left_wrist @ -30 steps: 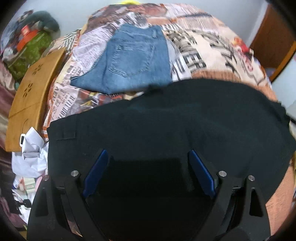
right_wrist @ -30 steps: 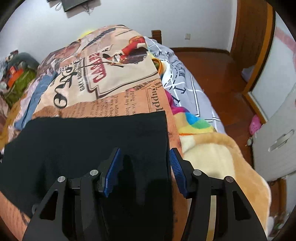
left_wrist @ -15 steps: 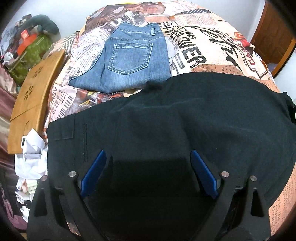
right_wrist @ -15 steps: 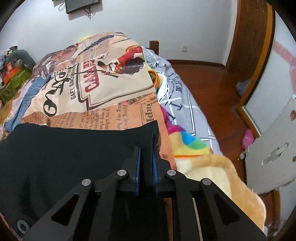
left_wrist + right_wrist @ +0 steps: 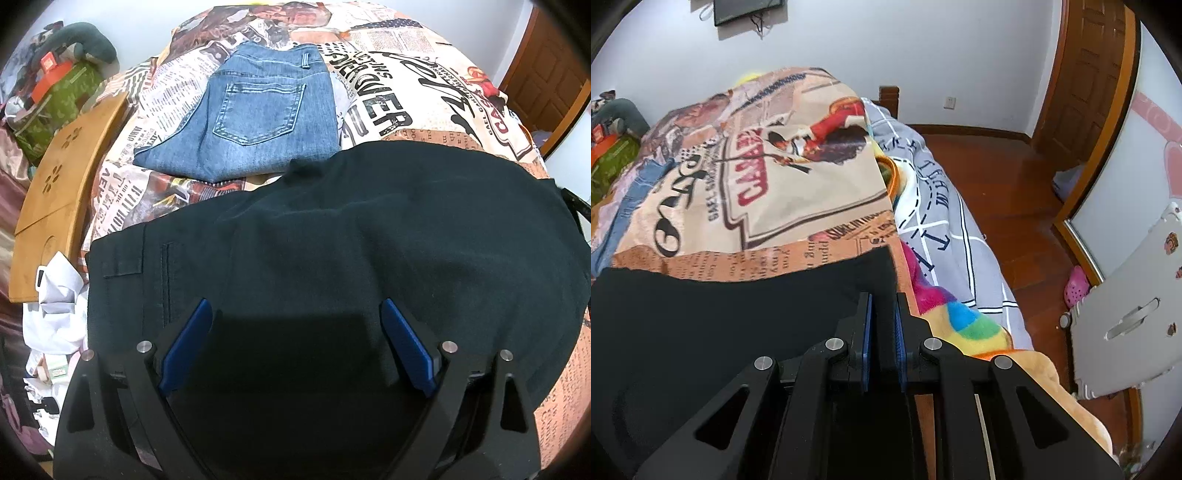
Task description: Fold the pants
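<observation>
Black pants (image 5: 369, 236) lie spread flat across the near part of the bed, waistband at the left. My left gripper (image 5: 295, 314) is open and hovers over the near middle of the fabric, holding nothing. My right gripper (image 5: 882, 299) is shut on the right end of the black pants (image 5: 738, 325), pinching the cloth near its far corner by the bed's right edge.
Folded blue jeans (image 5: 258, 118) lie beyond the black pants on the newspaper-print bedspread (image 5: 424, 96). A wooden lap tray (image 5: 62, 184) and white crumpled items (image 5: 59, 314) sit at the left. A grey quilt and rainbow blanket (image 5: 942, 236) hang off the right side, above a wooden floor (image 5: 1004, 177).
My right gripper closed from open onto the end of the black pants and lifted it slightly. My left gripper stayed open and drew back a little over the fabric.
</observation>
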Available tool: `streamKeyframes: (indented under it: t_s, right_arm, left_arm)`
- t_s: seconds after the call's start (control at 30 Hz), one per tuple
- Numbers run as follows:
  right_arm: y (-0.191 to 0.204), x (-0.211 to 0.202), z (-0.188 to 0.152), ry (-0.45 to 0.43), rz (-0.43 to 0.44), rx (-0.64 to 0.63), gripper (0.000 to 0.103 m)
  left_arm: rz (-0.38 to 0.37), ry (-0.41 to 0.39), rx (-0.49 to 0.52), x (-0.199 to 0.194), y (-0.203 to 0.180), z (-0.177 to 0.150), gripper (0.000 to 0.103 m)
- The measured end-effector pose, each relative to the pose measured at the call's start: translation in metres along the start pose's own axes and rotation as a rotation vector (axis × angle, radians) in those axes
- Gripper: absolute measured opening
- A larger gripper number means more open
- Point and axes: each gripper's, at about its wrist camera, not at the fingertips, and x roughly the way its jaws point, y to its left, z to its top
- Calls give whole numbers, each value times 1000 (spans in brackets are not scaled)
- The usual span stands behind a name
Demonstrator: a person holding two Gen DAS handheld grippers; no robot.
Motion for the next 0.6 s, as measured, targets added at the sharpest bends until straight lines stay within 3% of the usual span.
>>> streamKeyframes:
  t_s: [0.07, 0.23, 0.37, 0.43, 0.5, 0.6]
  right_arm:
    - [-1, 4, 0, -11, -95, -33, 4]
    - [-25, 2, 2, 30, -61, 26, 4]
    - [-28, -27, -1, 26, 3, 23, 7]
    - [-24, -44, -4, 27, 43, 10, 17]
    - [-17, -58, -7, 14, 75, -4, 40]
    - [-4, -85, -18, -12, 120, -42, 50]
  left_arm:
    - [-6, 1, -4, 1, 1, 0, 94]
    - [-14, 5, -14, 2, 3, 1, 96]
    - [12, -4, 9, -3, 0, 2, 96]
    - [22, -20, 31, -11, -4, 0, 96]
    - [14, -38, 57, -21, -7, -3, 96]
    - [15, -57, 98, -35, -12, -13, 96]
